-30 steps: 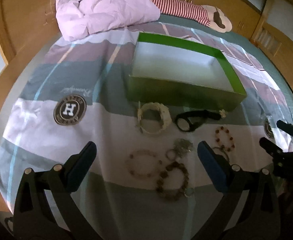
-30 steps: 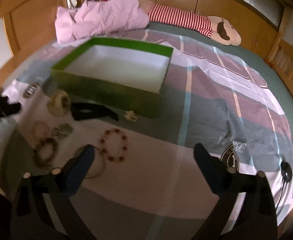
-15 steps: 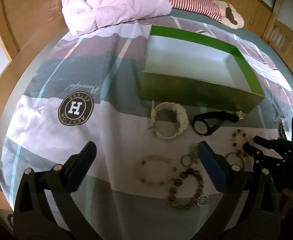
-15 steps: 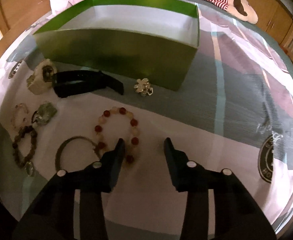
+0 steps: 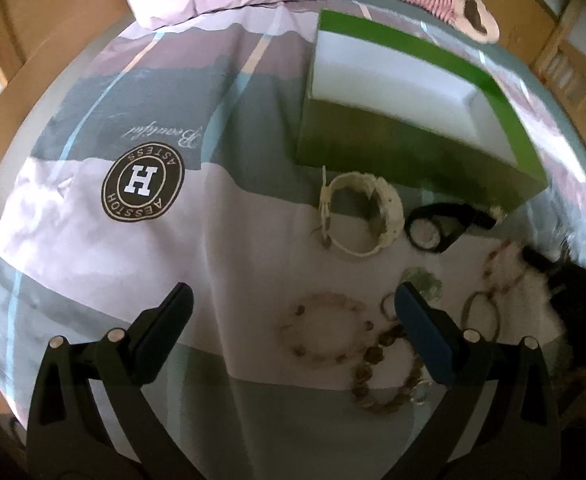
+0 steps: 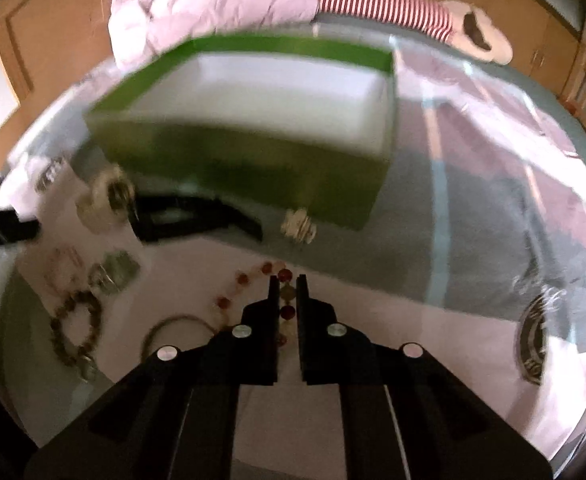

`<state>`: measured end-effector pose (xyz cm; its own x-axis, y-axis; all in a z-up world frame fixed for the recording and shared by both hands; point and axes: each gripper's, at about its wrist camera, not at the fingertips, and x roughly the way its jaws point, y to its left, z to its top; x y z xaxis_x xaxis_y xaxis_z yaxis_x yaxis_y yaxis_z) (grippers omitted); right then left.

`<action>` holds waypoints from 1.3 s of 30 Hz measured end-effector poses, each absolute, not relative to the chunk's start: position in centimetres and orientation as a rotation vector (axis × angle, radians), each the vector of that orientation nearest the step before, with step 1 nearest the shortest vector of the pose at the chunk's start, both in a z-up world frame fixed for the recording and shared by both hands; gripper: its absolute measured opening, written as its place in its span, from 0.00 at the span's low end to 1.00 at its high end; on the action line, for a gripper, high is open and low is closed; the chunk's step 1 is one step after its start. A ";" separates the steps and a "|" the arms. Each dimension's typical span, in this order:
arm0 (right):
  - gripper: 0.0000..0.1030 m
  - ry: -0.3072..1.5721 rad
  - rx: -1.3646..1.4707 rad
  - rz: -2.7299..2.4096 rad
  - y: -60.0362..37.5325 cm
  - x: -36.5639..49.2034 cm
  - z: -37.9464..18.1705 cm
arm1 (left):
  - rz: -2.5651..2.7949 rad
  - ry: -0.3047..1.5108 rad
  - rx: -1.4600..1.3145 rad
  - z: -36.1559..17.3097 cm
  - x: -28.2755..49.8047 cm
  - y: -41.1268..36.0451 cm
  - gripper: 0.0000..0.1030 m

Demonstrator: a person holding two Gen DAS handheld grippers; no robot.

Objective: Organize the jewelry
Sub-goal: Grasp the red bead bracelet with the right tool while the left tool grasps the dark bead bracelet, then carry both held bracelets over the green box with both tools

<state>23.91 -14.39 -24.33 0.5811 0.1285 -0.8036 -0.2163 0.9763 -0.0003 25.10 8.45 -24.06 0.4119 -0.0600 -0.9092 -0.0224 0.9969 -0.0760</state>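
Bed [image 5: 93, 240] fills both frames. Green box [image 6: 253, 168] upper centre, right view. Left gripper [image 5: 293, 316] bottom of its frame, jaws spread wide, holding nothing. Right gripper [image 6: 284, 284] lower centre, jaws nearly closed around the red bead bracelet [image 6: 253, 276].

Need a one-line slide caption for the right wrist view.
Right gripper closed on the red-beaded bracelet, empty green box ahead on the bedspread.

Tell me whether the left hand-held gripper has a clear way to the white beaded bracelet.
Probably yes. The left hand-held gripper is open, and the white beaded bracelet lies flat between its fingers with nothing over it; only the brown bead bracelet crowds one side.
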 end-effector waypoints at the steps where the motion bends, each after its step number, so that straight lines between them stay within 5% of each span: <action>1: 0.07 0.915 -0.099 0.206 -14.5 23.7 -23.6 | -0.020 1.151 -0.052 -24.2 25.1 8.2 0.94; 21: 0.08 0.812 -0.082 0.250 -15.8 21.2 -19.0 | -0.134 1.263 0.140 -28.2 21.3 3.3 0.56; 22: 0.08 0.807 -0.084 0.254 -15.7 21.1 -18.9 | -0.130 1.258 0.129 -28.0 21.4 3.4 0.44; 23: 0.08 0.802 -0.086 0.256 -15.6 21.0 -18.8 | -0.127 1.251 0.133 -27.9 21.1 3.2 0.18; 24: 0.08 0.799 -0.086 0.256 -15.6 20.9 -18.8 | -0.123 1.241 0.146 -27.5 21.1 3.2 0.12; 30: 0.08 0.780 -0.076 0.245 -16.1 20.5 -18.2 | -0.176 1.172 0.113 -24.2 20.8 3.7 0.11; 39: 0.08 0.718 -0.017 0.276 -15.2 18.9 -15.5 | -0.252 0.814 -0.025 -12.7 19.1 3.9 0.11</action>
